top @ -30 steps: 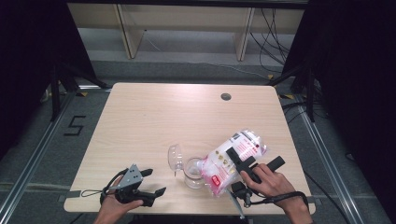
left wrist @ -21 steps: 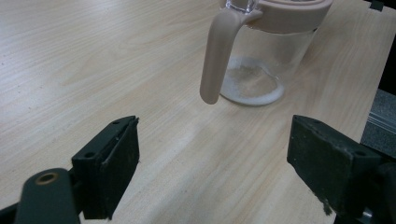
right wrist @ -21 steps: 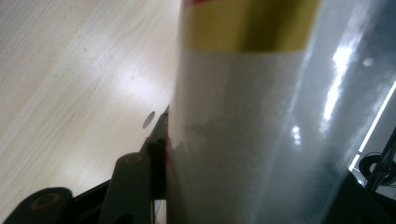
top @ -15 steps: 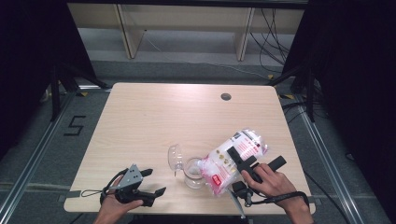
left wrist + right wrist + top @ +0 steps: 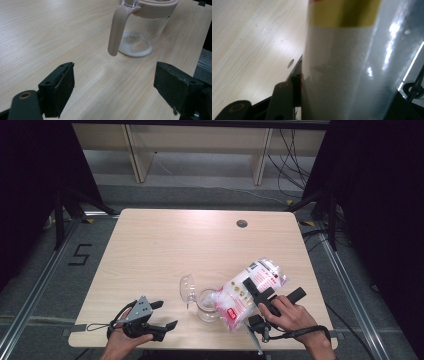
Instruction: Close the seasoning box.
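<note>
R gripper [image 5: 274,296] is clamped on the white-and-red bag [image 5: 248,291], tilted w/ its low end at the mouth of the glass jar [image 5: 207,304], near table's [image 5: 165,245] front edge. Jar's clear lid [image 5: 187,288] is flipped open. L gripper [image 5: 159,314], jaws apart w/ nothing between, sits left of jar.

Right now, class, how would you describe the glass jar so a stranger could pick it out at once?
Start at the wooden table and go to the middle of its near edge. There, between the two hands, stands the jar, with white grains on its bottom. Beside the tilted red-and-white bag, it is the clear vessel with a pinkish rim, handle and flipped-open lid.
</note>
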`<state>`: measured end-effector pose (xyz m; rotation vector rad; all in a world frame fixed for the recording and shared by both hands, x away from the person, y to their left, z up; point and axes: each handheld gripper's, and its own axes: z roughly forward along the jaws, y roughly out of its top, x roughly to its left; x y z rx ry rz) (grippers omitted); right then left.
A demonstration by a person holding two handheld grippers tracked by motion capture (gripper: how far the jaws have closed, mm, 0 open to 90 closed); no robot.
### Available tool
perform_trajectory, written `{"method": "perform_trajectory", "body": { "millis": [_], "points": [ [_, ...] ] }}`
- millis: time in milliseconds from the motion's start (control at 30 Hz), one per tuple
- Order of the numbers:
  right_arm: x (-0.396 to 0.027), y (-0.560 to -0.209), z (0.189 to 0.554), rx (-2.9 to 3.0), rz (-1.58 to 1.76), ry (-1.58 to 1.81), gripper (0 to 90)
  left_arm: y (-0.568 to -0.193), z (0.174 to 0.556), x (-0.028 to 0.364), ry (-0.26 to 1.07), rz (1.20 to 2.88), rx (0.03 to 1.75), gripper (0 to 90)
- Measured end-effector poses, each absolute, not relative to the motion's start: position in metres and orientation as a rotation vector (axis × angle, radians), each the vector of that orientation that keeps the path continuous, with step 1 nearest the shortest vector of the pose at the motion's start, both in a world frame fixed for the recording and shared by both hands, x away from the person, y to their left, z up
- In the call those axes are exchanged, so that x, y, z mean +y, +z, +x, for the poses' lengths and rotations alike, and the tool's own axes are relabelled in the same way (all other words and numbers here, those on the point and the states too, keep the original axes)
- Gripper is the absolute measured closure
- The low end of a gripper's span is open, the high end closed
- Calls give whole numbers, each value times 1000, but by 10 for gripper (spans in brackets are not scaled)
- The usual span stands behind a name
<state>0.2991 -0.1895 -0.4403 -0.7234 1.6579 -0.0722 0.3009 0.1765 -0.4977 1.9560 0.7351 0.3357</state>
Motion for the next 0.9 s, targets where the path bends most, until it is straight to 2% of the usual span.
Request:
{"method": "perform_trajectory", "body": {
  "millis": [900],
  "points": [
    [-189, -434, 297, 1639, -748, -111, 555, -498, 300, 176, 330, 1950, 764, 166]
  ]
}}
